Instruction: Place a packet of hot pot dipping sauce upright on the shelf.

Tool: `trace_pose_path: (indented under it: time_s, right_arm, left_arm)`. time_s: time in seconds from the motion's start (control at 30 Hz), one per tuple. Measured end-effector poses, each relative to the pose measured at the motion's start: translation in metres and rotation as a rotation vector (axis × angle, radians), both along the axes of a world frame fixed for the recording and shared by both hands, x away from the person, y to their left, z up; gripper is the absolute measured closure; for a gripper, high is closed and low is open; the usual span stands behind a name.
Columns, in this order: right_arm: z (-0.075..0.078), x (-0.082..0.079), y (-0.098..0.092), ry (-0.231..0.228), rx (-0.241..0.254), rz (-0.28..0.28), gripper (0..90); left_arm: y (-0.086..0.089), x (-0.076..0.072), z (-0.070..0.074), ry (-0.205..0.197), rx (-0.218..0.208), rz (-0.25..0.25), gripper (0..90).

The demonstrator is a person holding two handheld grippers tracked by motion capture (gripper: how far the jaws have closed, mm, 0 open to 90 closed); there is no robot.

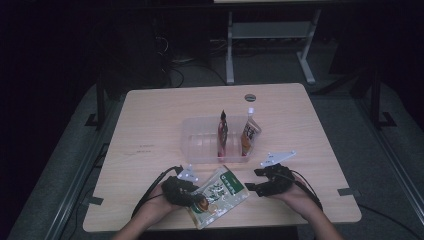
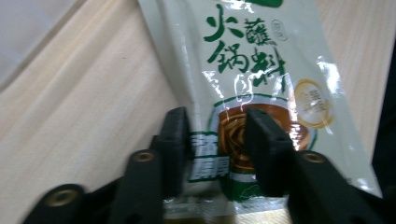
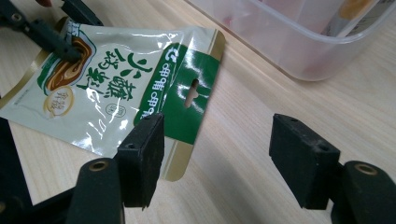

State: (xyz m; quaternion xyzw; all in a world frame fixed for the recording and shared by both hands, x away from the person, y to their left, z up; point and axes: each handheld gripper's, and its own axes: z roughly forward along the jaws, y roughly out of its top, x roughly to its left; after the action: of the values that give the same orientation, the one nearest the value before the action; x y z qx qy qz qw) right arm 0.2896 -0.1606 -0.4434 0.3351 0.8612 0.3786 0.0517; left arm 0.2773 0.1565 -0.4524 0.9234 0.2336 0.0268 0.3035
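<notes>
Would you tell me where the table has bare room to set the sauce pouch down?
The table lies bare left of the clear bin and behind it. The near edge is crowded: sauce pouch, left gripper, right gripper.

The sauce pouch (image 3: 116,88) is glossy plastic film, crinkled and catching glare. It lies on a table (image 3: 243,154) of pale, matt wood grain. Beyond the pouch, the bin (image 3: 289,42) is clear, smooth plastic. The jaw pads beside the pouch look matt black and slightly rough.

Pouch (image 1: 218,196) before tub (image 1: 200,137)
</notes>
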Motion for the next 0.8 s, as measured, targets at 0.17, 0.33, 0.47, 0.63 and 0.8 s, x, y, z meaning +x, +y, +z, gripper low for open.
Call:
trace_pose_path:
  time_s: [0.17,0.33,0.47,0.63,0.8]
  right_arm:
    - [0.000,0.000,0.002,0.001,-0.014,0.008,35.6]
    - [-0.001,0.000,0.003,0.007,-0.006,0.014,35.7]
    - [-0.001,0.001,0.003,0.034,0.004,0.015,38.1]
    - [0.000,0.001,0.001,0.041,0.024,0.025,39.3]
    - [0.002,0.002,-0.001,0.060,0.077,0.033,33.5]
  left_arm:
    - [-0.001,0.000,-0.001,0.006,-0.017,-0.008,80.8]
    - [0.000,0.004,-0.002,0.027,-0.042,-0.014,86.2]
    - [0.005,0.007,-0.001,0.067,-0.093,-0.016,89.6]
    - [0.015,0.012,0.004,0.104,-0.179,-0.029,90.0]
    - [0.025,0.011,0.016,0.088,-0.254,-0.044,90.0]
